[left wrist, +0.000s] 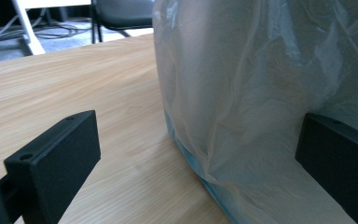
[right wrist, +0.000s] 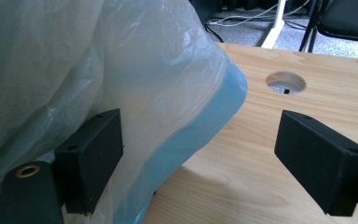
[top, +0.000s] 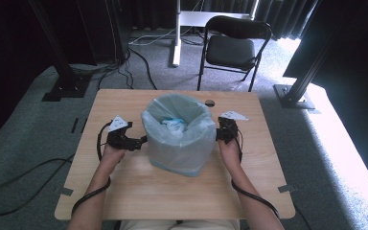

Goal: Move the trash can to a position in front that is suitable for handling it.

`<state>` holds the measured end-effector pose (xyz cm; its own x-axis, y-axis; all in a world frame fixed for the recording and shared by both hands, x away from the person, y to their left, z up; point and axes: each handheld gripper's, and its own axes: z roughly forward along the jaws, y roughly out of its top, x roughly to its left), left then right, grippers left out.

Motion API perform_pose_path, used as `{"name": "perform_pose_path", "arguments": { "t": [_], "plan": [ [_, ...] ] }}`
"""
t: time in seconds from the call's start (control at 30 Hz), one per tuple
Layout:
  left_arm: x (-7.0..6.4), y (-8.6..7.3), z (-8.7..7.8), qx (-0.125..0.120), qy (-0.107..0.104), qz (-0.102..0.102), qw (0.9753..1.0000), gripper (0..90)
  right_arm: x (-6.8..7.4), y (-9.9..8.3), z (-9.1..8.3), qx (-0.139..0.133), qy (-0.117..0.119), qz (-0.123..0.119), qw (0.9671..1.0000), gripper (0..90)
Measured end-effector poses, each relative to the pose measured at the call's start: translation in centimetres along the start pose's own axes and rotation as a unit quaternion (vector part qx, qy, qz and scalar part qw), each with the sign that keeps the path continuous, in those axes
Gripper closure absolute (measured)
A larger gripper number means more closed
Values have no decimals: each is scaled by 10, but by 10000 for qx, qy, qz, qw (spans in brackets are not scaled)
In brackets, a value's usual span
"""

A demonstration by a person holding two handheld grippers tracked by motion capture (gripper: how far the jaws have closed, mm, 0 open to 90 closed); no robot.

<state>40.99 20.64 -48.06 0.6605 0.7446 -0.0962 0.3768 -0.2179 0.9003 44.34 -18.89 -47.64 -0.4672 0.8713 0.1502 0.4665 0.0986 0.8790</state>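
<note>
bin [top: 178, 139] stands mid-table [top: 139, 191], mouth up, clear liner folded over its rim, tipped slightly | left gripper [top: 133, 142] jaws apart at bin's left side | right gripper [top: 220, 134] jaws apart at its right | black chair [top: 232, 45] beyond table

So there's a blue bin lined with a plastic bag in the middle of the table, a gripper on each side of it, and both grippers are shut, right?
Not quite: both grippers are open. The left gripper and right gripper each show jaws spread wide in their own gripper views. The rest holds: the bag-lined blue bin sits mid-table between them in the high view.
</note>
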Motion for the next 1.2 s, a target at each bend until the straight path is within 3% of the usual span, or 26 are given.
{"name": "perform_pose_path", "arguments": {
  "t": [0.2,0.3,0.37,0.43,0.5,0.63,0.7,0.8,0.9,1.0,1.2],
  "plan": [
    [-19,7,12,99,-184,225,9995,1,-19,-4,-10,-48,-45,136,9999,155],
    [-23,7,16,-2,-228,239,9995,1,-28,-5,-13,-51,-78,172,9998,119],
    [-18,5,18,22,56,278,9996,1,-35,-5,-14,0,-90,257,9996,119],
    [-7,2,21,24,122,68,9999,1,-39,-6,-14,79,-187,305,9993,119],
    [1,3,24,52,209,22,9998,1,-42,-8,-12,113,-94,405,9991,119],
    [6,12,33,-3,80,-49,10000,1,-39,-6,-8,100,-8,329,9994,119],
    [2,17,37,30,34,61,10000,1,-37,-4,-8,80,105,309,9994,119],
    [-3,20,38,20,62,141,9999,2,-34,-3,-10,75,3,246,9997,126],
    [-4,18,38,9,-54,107,9999,1,-36,-6,-13,80,59,430,9990,126],
    [-6,17,35,2,-96,135,9999,1,-34,-10,-14,174,40,367,9992,130],
    [-15,10,24,-5,-239,219,9995,1,-29,-20,-20,220,129,543,9982,133]
  ]
}}
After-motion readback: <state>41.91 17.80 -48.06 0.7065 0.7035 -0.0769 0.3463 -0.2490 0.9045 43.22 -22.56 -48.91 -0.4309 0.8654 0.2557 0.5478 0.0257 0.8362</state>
